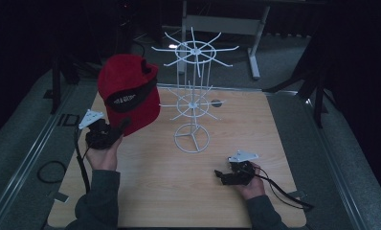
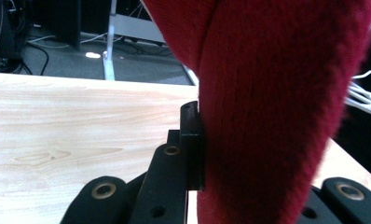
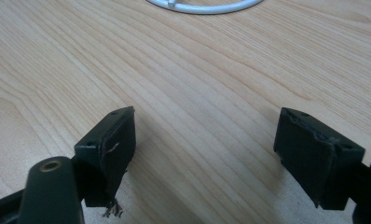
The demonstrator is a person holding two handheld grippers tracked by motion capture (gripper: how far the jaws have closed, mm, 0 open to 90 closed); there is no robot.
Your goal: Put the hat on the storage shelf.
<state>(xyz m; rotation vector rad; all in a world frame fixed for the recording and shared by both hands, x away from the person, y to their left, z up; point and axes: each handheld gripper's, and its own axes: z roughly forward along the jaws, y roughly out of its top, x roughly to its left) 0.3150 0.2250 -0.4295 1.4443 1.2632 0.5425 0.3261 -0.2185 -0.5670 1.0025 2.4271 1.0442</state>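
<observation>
High view shows the left gripper [image 1: 113,132] holding a red cap [image 1: 129,91] up in the air, just left of the white wire rack [image 1: 193,96]. In the left gripper view its jaws are squeezed tight on the cap's soft red cloth. The right gripper [image 1: 224,175] rests low near the front of the wooden table [image 1: 255,129], with its jaws wide apart and nothing in them. The cap could slip, I think, because only a small bit of cloth is pinched. It could also bump the rack's thin arms and tip the rack, since the rack looks light and nothing holds it. The table is pale wood, smooth and flat. The room around it is very dark, with a grey floor and a metal frame behind.
</observation>
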